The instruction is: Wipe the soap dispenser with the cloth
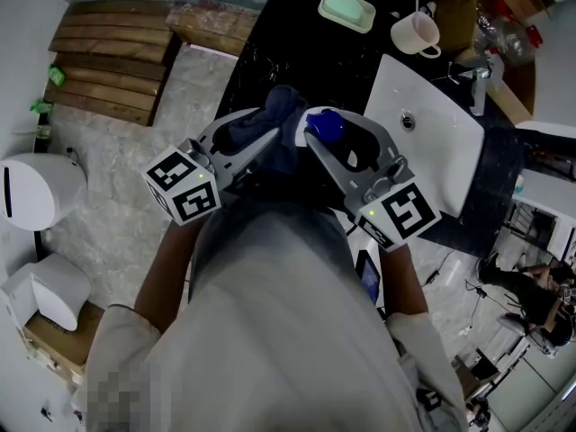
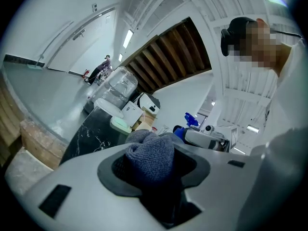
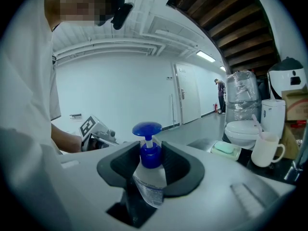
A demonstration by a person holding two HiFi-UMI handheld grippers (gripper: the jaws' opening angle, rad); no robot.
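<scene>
Soap dispenser (image 3: 150,170): clear bottle with a blue pump, held up off the worktop (image 1: 270,57) in front of the person's body, left of the sink (image 1: 389,84).
Right claw (image 3: 150,160): pinching the dispenser at its neck and shoulder; the bottle leans a little between the pads.
Left claw (image 2: 153,165): pinching the cloth (image 2: 149,153), a dark blue-grey wad that bulges out past the tips.
Cloth and pump: just beside each other in the head view; I cannot tell if they touch.
Step in hand: judged to be the approach, with the wiping stroke not yet visibly on the bottle.
Risk, slip: the hold is high on the bottle, so a sideways push from the cloth could swing the body or twist it out of the pads.
Risk, pump: pressing down on the blue head would likely squirt soap onto the cloth or the claw.
Risk, hard contact: only a short wad stands proud, so a deep stroke could bring the left claw's tips against the plastic.
Risk, drop: a loosened bottle would fall to the dark worktop or its front edge, possibly on to the floor.
Open room: free air between the two claws and toward the person.
Edges: sink rim to the right; tap (image 1: 477,84) beyond it.
Far things: mug (image 1: 414,32) and soap dish (image 1: 346,9), well apart from both claws.
</scene>
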